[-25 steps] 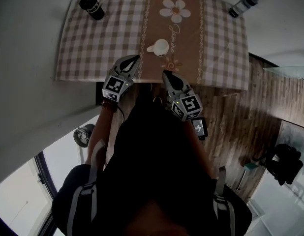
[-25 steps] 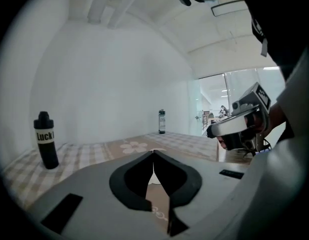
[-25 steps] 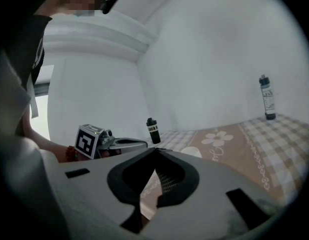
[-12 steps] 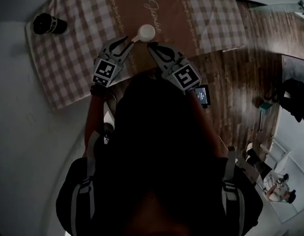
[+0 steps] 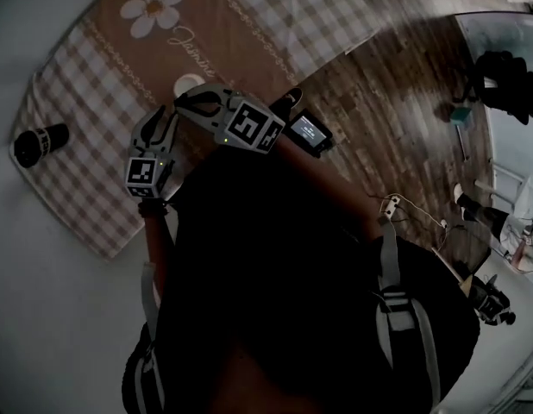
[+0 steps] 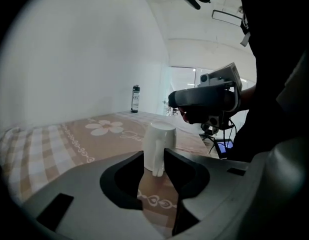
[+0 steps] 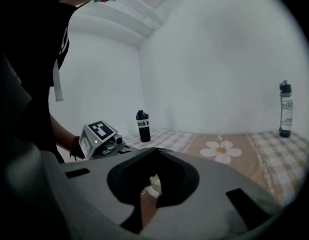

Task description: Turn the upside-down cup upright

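Looking along my left claw [image 6: 153,156], I see the white cup [image 6: 159,144] standing mouth-down on the bench [image 6: 54,144], its closed base uppermost and its handle turned toward me. It stands on the brown middle band of the checked cloth, near the printed daisy [image 6: 107,127]. My left claw is opening, and the cup shows in the gap at its tips, the handle lowest between them. The pads are not clamped on it, and I cannot tell whether either tip touches the cup's side.

My right claw [image 7: 154,151] is clenched, its tips meeting with nothing held. In the left gripper view it reaches in from the right, level with the top of the cup and just behind it. Through the opening beneath its closed tips I catch a small white patch that I take for part of the cup.

From my head camera both claws sit close together at the near edge of the bench, the right one lying across most of the cup so that only a pale rim shows.

A black bottle [image 7: 142,126] stands upright on the checked part of the cloth, well apart from the cup. A slim bottle with a dark cap [image 7: 285,109] stands at the far side by the wall.
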A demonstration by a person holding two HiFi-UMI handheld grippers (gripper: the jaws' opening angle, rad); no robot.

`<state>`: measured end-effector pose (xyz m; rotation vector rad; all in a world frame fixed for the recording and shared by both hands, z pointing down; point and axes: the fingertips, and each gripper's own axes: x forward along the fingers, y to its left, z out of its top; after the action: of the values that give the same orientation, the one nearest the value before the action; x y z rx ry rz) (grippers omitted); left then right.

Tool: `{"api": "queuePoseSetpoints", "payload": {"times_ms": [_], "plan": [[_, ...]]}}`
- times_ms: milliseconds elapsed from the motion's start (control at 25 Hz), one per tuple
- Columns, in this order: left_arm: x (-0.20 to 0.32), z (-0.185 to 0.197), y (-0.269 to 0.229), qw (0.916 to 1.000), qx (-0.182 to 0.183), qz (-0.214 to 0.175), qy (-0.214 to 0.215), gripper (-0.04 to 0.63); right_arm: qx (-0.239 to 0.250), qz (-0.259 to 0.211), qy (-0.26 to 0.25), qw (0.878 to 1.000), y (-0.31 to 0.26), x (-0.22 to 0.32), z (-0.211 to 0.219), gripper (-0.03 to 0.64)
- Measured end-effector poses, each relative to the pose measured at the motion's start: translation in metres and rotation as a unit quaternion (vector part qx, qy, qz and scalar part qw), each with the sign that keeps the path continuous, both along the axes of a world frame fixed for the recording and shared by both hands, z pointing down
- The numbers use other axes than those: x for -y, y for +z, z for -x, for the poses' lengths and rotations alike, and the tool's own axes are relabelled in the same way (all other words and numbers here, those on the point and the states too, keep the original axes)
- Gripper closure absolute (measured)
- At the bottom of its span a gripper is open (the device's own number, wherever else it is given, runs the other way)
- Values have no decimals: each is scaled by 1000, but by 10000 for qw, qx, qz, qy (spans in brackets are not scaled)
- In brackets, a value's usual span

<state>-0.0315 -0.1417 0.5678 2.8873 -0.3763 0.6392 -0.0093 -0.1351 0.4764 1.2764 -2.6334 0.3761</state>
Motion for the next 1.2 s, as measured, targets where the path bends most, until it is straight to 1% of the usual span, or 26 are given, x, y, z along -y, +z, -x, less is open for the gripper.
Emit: {"api": "queuePoseSetpoints", "payload": {"times_ms": [200,440,640,800,920,1000,1040,1200], "plan": [[-2,1,1,10000,43,-52,57,454,99,79,169,9998,3,6,-13,615],[-2,-3,2,9997,26,-95,217,453,90,102,179,9997,12,10,-8,615],[-14,-15,4,9985,30,-138,528,453,97,126,343,9993,15,10,-14,615],[-14,-22,9,9979,145,-209,600,453,42,172,478,9987,18,13,-20,615],[-11,-23,13,9968,319,-303,663,454,59,190,592,9980,18,16,-26,615],[-11,-23,14,9966,383,-356,633,496,51,222,655,9976,19,15,-30,615],[-10,-23,14,9968,385,-352,613,506,41,242,686,9973,21,15,-32,615],[-9,-23,15,9963,427,-376,644,506,22,324,793,9963,27,13,-38,615]]}}
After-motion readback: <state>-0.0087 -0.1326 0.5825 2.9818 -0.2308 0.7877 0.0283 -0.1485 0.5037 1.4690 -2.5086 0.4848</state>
